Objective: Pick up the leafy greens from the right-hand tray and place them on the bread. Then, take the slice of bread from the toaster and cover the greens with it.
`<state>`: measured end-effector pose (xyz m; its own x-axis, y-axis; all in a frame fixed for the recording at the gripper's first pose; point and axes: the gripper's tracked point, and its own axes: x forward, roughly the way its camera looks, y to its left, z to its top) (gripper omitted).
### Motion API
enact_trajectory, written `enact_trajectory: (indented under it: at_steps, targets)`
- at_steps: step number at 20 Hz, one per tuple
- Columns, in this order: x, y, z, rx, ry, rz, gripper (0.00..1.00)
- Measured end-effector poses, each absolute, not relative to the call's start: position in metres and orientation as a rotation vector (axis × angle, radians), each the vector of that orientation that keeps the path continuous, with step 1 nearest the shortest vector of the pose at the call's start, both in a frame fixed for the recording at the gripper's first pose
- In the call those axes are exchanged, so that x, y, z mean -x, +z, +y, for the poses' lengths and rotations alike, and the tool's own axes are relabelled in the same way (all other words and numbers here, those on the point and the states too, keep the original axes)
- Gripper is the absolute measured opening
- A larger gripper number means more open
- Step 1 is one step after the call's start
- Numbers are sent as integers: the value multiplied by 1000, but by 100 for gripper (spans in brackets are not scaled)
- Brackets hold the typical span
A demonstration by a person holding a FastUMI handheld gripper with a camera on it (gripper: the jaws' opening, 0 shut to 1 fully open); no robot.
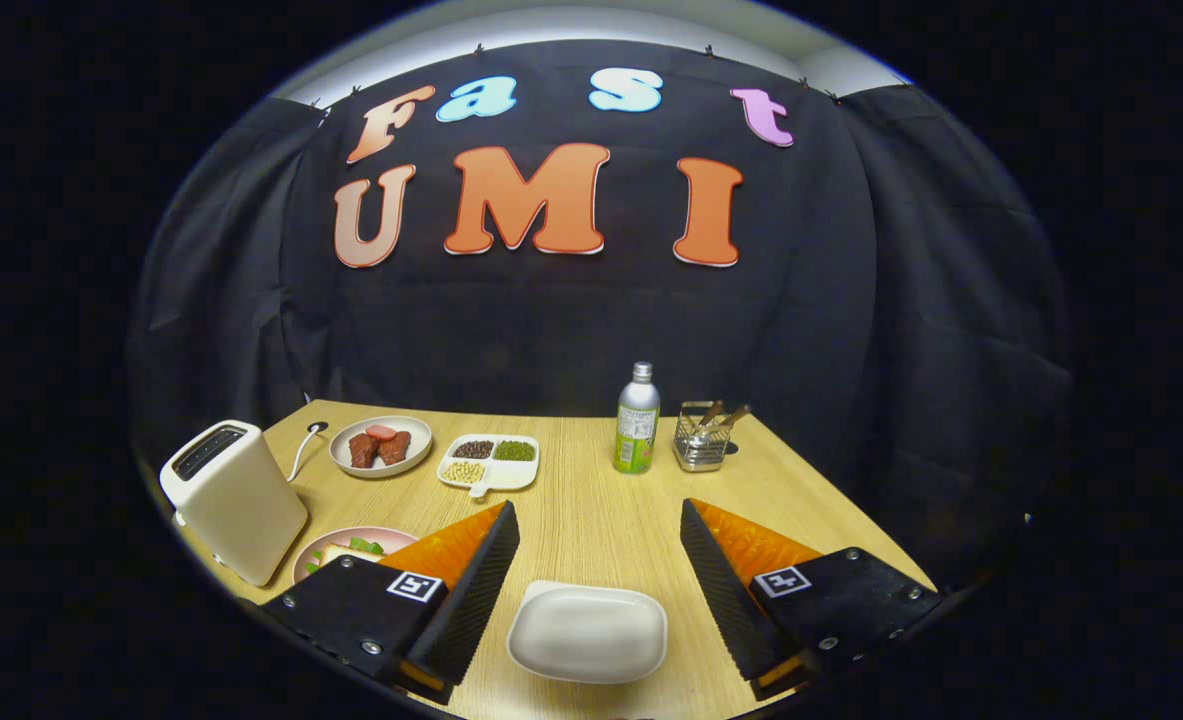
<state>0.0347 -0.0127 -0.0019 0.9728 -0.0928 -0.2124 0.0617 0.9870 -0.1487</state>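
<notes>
One worktop (591,500) carries everything. Greens (363,546) are seen on the bread (336,553) beside the toaster (234,500); the tray (588,633) lies empty. The tongs (599,560) are held apart, unloaded. The toaster slice is judged next.

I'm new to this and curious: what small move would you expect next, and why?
Probably a swing toward the toaster. The hand-held gripper is open and holds nothing, the white tray between its fingers is bare, and greens already lie on the bread on the pink plate beside the toaster, so the covering slice seems next.
</notes>
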Motion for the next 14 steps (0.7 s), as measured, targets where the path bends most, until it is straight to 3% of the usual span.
enact_trajectory:
  at_steps: [14]
  targets:
    - [-17, 34, -37, 132, -106, 77, 97]
